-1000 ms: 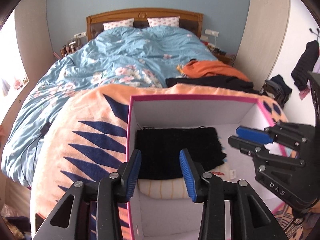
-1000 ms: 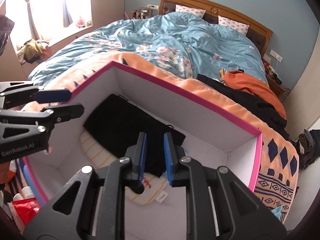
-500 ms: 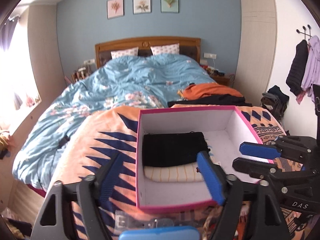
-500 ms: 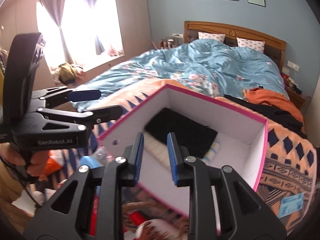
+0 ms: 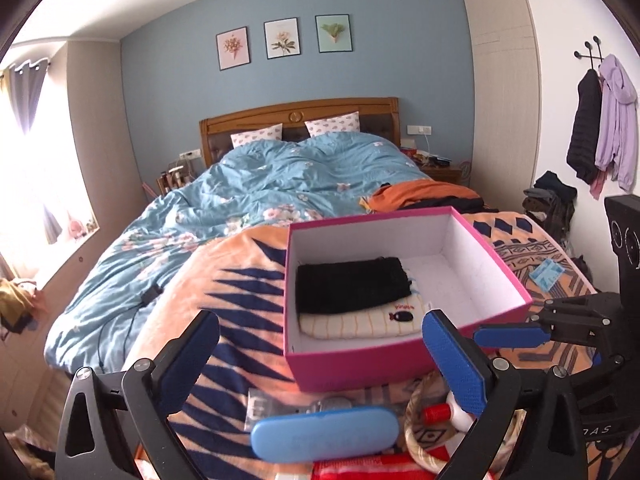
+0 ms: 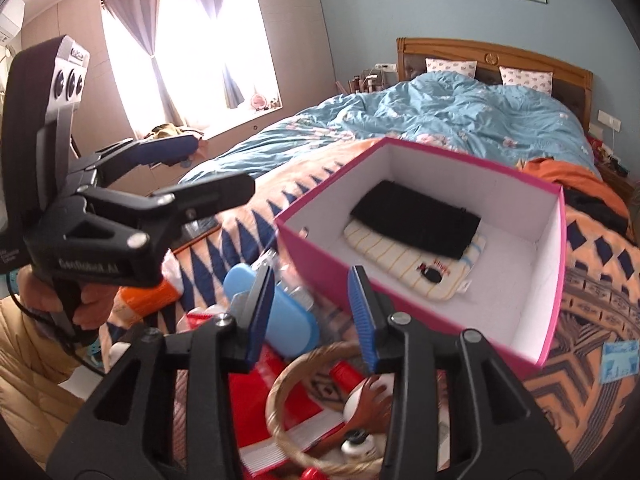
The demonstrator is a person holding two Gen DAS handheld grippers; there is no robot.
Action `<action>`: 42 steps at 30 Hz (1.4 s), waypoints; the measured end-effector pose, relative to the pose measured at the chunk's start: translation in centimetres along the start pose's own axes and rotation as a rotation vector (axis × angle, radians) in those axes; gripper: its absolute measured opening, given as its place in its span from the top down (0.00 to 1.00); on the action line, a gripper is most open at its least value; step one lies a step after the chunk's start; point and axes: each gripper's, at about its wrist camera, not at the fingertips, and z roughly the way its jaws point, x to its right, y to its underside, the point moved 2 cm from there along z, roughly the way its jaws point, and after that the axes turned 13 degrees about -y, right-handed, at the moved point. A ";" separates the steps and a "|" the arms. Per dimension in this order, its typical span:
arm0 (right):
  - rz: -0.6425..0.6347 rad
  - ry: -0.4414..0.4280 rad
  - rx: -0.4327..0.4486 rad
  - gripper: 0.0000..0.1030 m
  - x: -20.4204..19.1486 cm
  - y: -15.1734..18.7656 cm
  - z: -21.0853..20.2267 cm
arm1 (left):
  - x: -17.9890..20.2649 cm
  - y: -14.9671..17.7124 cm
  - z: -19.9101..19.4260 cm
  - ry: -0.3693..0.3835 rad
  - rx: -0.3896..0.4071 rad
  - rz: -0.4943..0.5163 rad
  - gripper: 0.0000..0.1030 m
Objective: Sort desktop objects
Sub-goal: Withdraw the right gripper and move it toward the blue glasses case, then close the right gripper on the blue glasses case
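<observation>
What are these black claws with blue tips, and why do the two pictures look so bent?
Each claw is a hand-held gripper a person carries, no robot. A fisheye camera on each looks along its fingers, bending the view. One picture is from the left hand-held gripper, the other from the right hand-held gripper. Both are open and hold nothing. On the blanket sits a pink box holding a black cloth on a striped one. Nearer lie a blue case and a ring.

A home bedroom: made-up bed (image 5: pixel 304 184), hung coats (image 5: pixel 604 120), curtained window (image 6: pixel 188 40).
</observation>
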 end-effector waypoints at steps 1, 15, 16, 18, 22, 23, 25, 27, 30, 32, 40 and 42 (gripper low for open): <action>0.005 -0.001 -0.003 0.61 -0.1 0.4 -0.1 | -0.3 0.5 -0.1 0.008 -0.006 -0.002 0.00; 0.064 -0.029 -0.097 0.60 -1.3 6.0 0.5 | -4.2 7.7 2.3 0.027 -0.204 -0.018 0.00; 0.069 -0.031 -0.102 0.60 -1.3 6.3 0.6 | -4.2 8.0 2.4 0.029 -0.211 -0.009 0.00; 0.090 -0.035 -0.107 0.60 -1.1 7.1 0.7 | -3.9 8.6 2.5 0.040 -0.224 0.003 0.00; 0.121 -0.025 -0.123 0.60 -1.1 8.6 0.6 | -3.0 9.8 2.7 0.080 -0.249 0.013 0.00; 0.125 -0.022 -0.125 0.60 -1.1 8.8 0.5 | -2.8 9.9 2.8 0.086 -0.255 0.015 0.00; 0.135 -0.020 -0.132 0.60 -1.2 9.3 0.5 | -2.5 10.3 2.9 0.090 -0.260 0.023 0.00; 0.135 -0.016 -0.140 0.60 -1.3 9.5 0.5 | -2.4 10.4 2.9 0.093 -0.265 0.022 0.00; 0.130 -0.020 -0.143 0.60 -1.5 9.6 0.7 | -2.6 10.5 3.2 0.082 -0.270 0.025 0.00; 0.127 -0.026 -0.141 0.60 -1.7 9.3 1.0 | -2.9 10.5 3.6 0.060 -0.275 0.023 0.00; 0.102 -0.029 -0.194 0.56 -1.6 6.3 5.1 | -5.0 10.8 7.7 0.016 -0.353 0.006 0.00; 0.117 -0.038 -0.213 0.56 -1.2 5.8 6.3 | -5.2 11.1 8.7 0.017 -0.379 0.006 0.01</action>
